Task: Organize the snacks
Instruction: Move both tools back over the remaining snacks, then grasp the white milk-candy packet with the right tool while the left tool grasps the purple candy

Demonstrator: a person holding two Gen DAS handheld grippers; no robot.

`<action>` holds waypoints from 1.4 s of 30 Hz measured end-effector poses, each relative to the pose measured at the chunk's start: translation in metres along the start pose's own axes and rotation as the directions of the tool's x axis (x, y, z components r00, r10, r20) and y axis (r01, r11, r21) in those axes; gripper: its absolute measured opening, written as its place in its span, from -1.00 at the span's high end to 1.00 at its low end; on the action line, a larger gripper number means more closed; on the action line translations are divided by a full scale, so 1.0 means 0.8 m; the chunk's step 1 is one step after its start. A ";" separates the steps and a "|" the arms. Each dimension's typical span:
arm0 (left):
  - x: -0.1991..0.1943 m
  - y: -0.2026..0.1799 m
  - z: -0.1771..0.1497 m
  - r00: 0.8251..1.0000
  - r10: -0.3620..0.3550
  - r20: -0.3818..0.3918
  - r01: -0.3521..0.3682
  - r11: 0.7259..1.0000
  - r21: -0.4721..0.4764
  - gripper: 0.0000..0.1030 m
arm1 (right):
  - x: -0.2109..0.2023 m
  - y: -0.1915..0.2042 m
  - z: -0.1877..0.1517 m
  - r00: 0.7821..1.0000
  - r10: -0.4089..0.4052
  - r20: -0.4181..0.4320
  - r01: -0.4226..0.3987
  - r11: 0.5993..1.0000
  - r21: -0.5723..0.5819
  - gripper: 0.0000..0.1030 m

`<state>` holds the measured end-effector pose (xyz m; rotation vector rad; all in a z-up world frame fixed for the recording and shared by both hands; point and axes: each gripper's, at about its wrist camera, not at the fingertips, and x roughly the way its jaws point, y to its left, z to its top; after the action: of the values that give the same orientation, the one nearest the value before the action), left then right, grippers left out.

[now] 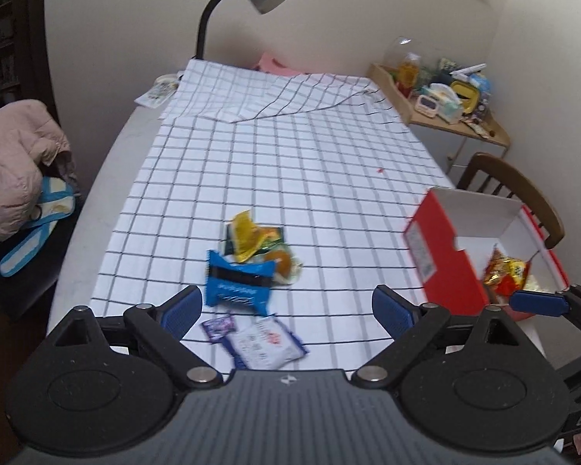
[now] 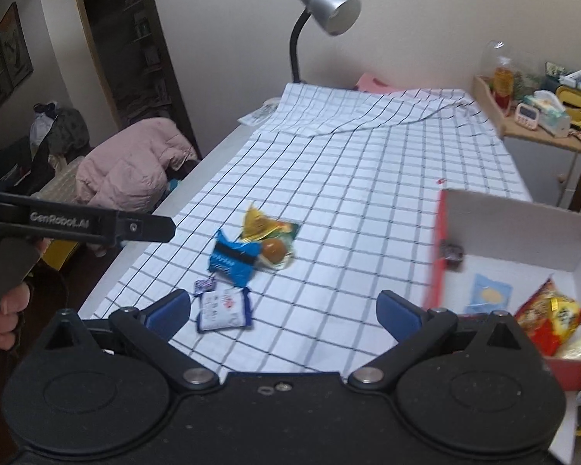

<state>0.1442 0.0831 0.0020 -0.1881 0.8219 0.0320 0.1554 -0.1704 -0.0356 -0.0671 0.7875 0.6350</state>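
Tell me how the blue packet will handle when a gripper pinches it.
The blue packet looks like a thin crinkled wrapper, so it is probably light and will likely flex. Its glossy film may slip. It leans on other snacks, which could shift.

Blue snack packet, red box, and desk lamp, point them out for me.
Blue snack packet (image 1: 238, 285), left wrist view, middle of wrapper.
Red box (image 1: 445, 267), left wrist view, red outer wall.
Desk lamp (image 2: 335, 9), right wrist view, silver shade.

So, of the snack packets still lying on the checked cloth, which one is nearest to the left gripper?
The white packet with blue edges, lying just ahead of the open left gripper; the blue packet and the yellow one lie farther away.
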 end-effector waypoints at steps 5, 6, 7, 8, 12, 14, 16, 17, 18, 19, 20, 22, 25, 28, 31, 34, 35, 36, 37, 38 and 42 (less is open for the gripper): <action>0.023 0.046 -0.008 0.999 0.036 -0.038 -0.037 0.999 -0.004 -0.85 | 0.037 0.034 -0.005 1.000 0.004 -0.029 -0.004 1.000 -0.004 -0.99; 0.029 0.053 -0.009 0.998 0.040 -0.045 -0.041 0.999 -0.001 -0.85 | 0.044 0.041 -0.006 0.999 0.004 -0.035 -0.004 1.000 -0.016 -0.99; 0.034 0.059 -0.010 0.998 0.045 -0.053 -0.045 0.999 0.002 -0.85 | 0.052 0.048 -0.007 0.999 0.003 -0.043 -0.004 1.000 -0.027 -0.99; 0.040 0.066 -0.012 0.997 0.048 -0.060 -0.048 0.999 0.008 -0.85 | 0.059 0.053 -0.008 0.999 0.003 -0.052 -0.005 0.999 -0.036 -0.99; 0.066 0.083 -0.016 0.994 0.065 -0.087 -0.063 0.997 0.033 -0.85 | 0.088 0.072 -0.012 0.997 0.002 -0.080 -0.008 0.997 -0.071 -0.99; 0.079 0.090 -0.018 0.992 0.073 -0.098 -0.070 0.997 0.032 -0.85 | 0.102 0.079 -0.014 0.996 -0.001 -0.094 -0.008 0.996 -0.089 -0.99; 0.090 0.096 -0.019 0.991 0.086 -0.105 -0.083 0.996 0.039 -0.85 | 0.116 0.087 -0.017 0.994 -0.006 -0.108 -0.006 0.994 -0.112 -0.99; 0.094 0.098 -0.020 0.990 0.093 -0.106 -0.088 0.995 0.043 -0.85 | 0.124 0.091 -0.018 0.993 -0.009 -0.113 -0.005 0.992 -0.122 -0.99; 0.098 0.100 -0.021 0.990 0.097 -0.107 -0.092 0.995 0.047 -0.85 | 0.131 0.094 -0.020 0.992 -0.006 -0.122 -0.010 0.991 -0.131 -0.99; 0.103 0.102 -0.021 0.989 0.099 -0.111 -0.094 0.994 0.049 -0.85 | 0.139 0.096 -0.021 0.991 -0.004 -0.132 -0.015 0.990 -0.140 -0.99; 0.108 0.104 -0.022 0.988 0.100 -0.118 -0.095 0.994 0.049 -0.85 | 0.147 0.098 -0.022 0.990 -0.004 -0.140 -0.017 0.989 -0.148 -0.99; 0.117 0.108 -0.024 0.986 0.101 -0.133 -0.096 0.994 0.044 -0.85 | 0.164 0.100 -0.025 0.988 -0.007 -0.153 -0.018 0.987 -0.157 -0.99; 0.129 0.111 -0.026 0.983 0.106 -0.146 -0.102 0.994 0.039 -0.85 | 0.190 0.099 -0.030 0.984 -0.027 -0.177 -0.002 0.987 -0.158 -0.98; 0.140 0.110 -0.030 0.982 0.122 -0.145 -0.115 0.992 0.053 -0.85 | 0.212 0.099 -0.037 0.981 -0.042 -0.191 0.008 0.985 -0.175 -0.98; 0.150 0.112 -0.032 0.980 0.125 -0.155 -0.119 0.992 0.047 -0.84 | 0.230 0.102 -0.042 0.977 -0.056 -0.207 0.012 0.978 -0.207 -0.98; 0.159 0.114 -0.033 0.978 0.124 -0.167 -0.117 0.992 0.050 -0.84 | 0.246 0.104 -0.044 0.974 -0.062 -0.216 0.012 0.974 -0.225 -0.98; 0.161 0.115 -0.034 0.978 0.124 -0.169 -0.117 0.992 0.051 -0.84 | 0.252 0.104 -0.044 0.974 -0.069 -0.217 0.017 0.973 -0.230 -0.97; 0.163 0.117 -0.034 0.978 0.123 -0.171 -0.116 0.992 0.049 -0.83 | 0.256 0.103 -0.044 0.973 -0.072 -0.220 0.020 0.972 -0.232 -0.97; 0.165 0.118 -0.034 0.978 0.119 -0.173 -0.112 0.993 0.047 -0.83 | 0.261 0.103 -0.045 0.972 -0.075 -0.224 0.021 0.972 -0.232 -0.94; 0.166 0.119 -0.035 0.978 0.117 -0.175 -0.110 0.993 0.046 -0.83 | 0.265 0.102 -0.045 0.971 -0.078 -0.227 0.023 0.972 -0.234 -0.91; 0.170 0.120 -0.035 0.978 0.114 -0.174 -0.108 0.993 0.043 -0.81 | 0.270 0.101 -0.046 0.971 -0.069 -0.230 0.014 0.972 -0.233 -0.76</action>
<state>0.2065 0.1666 -0.1310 -0.1139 1.0084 0.1078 0.2011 -0.0055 -0.1945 -0.3773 0.9374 0.6842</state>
